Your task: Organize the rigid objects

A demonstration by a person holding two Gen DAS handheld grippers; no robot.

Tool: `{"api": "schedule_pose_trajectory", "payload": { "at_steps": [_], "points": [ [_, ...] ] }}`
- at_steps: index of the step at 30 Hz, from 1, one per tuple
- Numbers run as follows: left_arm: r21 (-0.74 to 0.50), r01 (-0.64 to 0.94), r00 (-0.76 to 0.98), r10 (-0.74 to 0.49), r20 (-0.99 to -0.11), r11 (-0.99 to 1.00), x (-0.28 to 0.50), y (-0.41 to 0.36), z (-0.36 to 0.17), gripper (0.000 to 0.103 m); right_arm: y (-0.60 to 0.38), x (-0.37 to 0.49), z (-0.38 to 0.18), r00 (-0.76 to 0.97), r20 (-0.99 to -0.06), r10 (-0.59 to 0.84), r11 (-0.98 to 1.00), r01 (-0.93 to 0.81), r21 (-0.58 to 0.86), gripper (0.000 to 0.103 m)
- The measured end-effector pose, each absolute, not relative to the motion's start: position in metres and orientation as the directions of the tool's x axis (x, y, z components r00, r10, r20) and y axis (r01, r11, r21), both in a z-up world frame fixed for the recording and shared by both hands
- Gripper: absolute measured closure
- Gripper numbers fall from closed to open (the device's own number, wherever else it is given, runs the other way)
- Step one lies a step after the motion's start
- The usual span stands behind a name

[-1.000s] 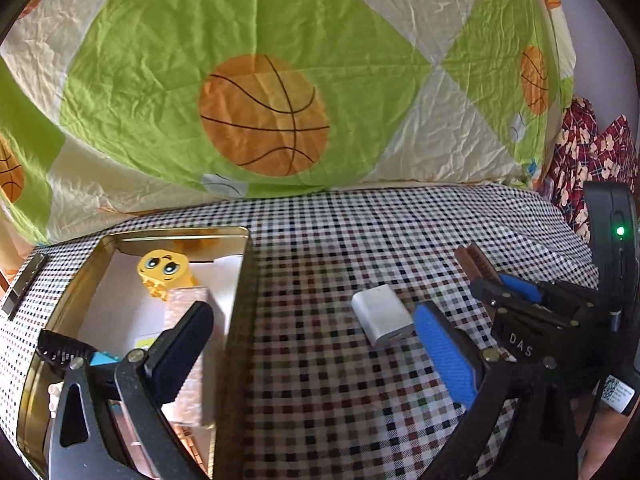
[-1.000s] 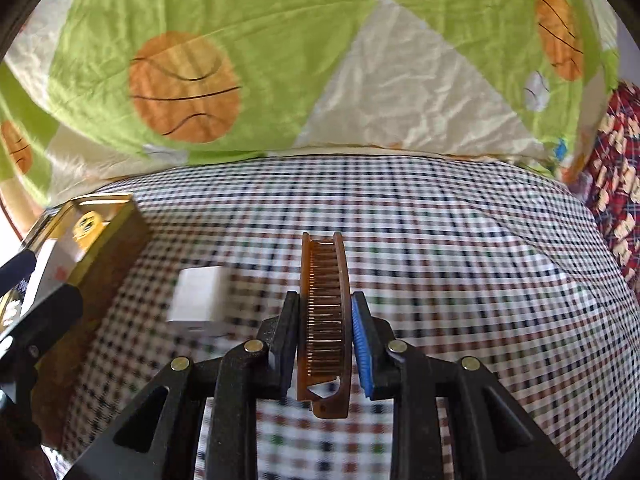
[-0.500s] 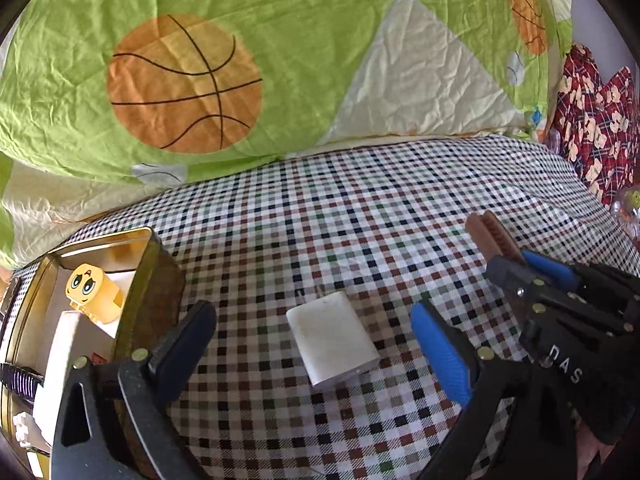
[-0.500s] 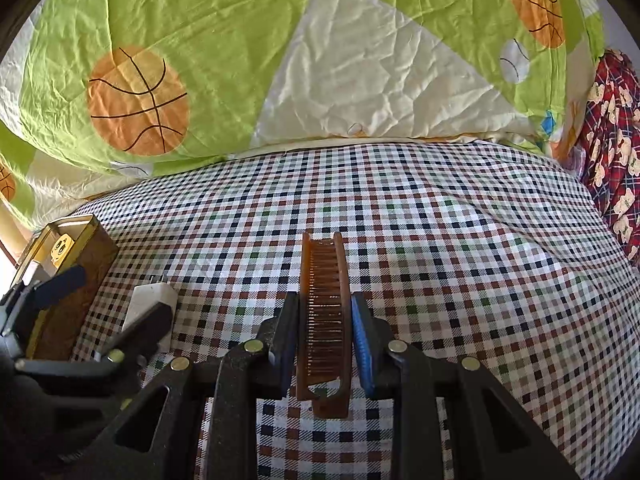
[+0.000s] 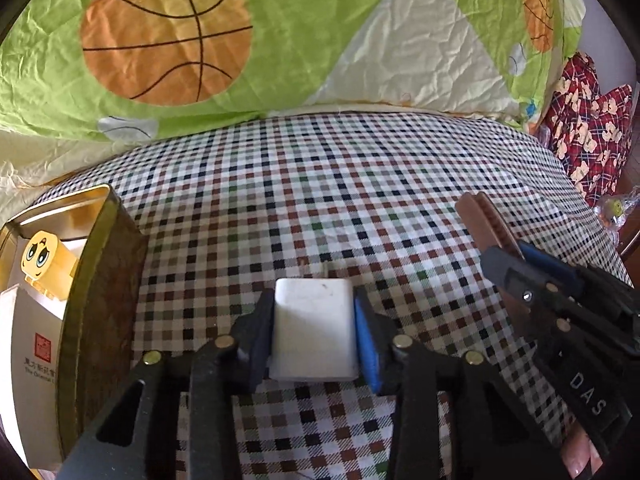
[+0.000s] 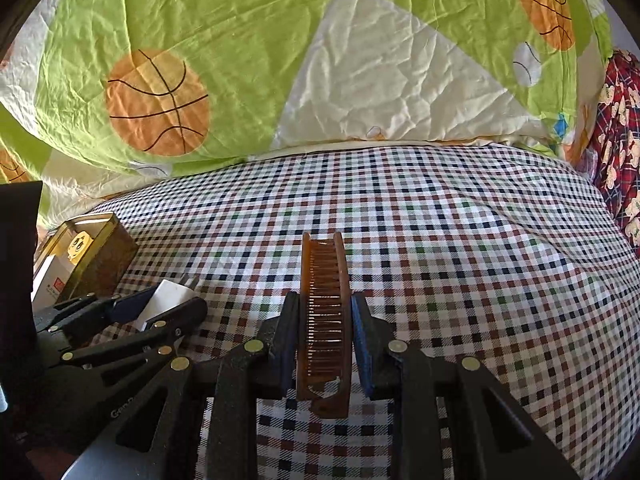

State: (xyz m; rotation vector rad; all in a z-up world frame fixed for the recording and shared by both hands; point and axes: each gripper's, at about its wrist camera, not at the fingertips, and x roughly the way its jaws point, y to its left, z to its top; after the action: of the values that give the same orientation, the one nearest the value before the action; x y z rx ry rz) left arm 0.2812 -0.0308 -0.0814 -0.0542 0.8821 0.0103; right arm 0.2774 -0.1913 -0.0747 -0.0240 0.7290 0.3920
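Observation:
A white plug adapter lies on the checked cloth, with its prongs pointing away from me. My left gripper has its jaws closing on it, and both pads touch its sides. The same grip shows in the right wrist view, at the left gripper and the adapter. My right gripper is shut on a brown folding comb, which sticks out forward above the cloth. From the left wrist view, the comb and the right gripper are at the right.
An open gold tin stands at the left and holds a yellow emoji toy and a white box. A green basketball quilt rises behind the cloth. A red bear-print fabric lies at the far right.
My left gripper swung right from over the tin to the white adapter, sank, and drew its wide jaws in onto the adapter's sides. The right gripper kept the comb and stayed put.

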Motion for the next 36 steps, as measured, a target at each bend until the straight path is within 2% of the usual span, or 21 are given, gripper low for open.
{"api": "schedule_pose_trajectory", "payload": {
  "at_steps": [12, 20, 36],
  "points": [
    [-0.076, -0.025, 0.687, -0.038, -0.726, 0.997, 0.259, -0.025, -0.069, 0.066, -0.185, 0.264, -0.073, 0.688, -0.63, 0.359, 0.919, -0.38, 0.108, 0.076],
    [-0.055, -0.037, 0.743, -0.009, -0.67, 0.998, 0.247, -0.026, -0.058, 0.066, -0.184, 0.249, -0.065, 0.736, -0.575, 0.359, 0.918, -0.391, 0.072, 0.076],
    [-0.057, -0.047, 0.785, 0.002, -0.62, 0.997, 0.232, -0.023, -0.051, 0.066, -0.18, 0.232, -0.056, 0.791, -0.502, 0.35, 0.919, -0.393, 0.022, 0.075]
  ]
}}
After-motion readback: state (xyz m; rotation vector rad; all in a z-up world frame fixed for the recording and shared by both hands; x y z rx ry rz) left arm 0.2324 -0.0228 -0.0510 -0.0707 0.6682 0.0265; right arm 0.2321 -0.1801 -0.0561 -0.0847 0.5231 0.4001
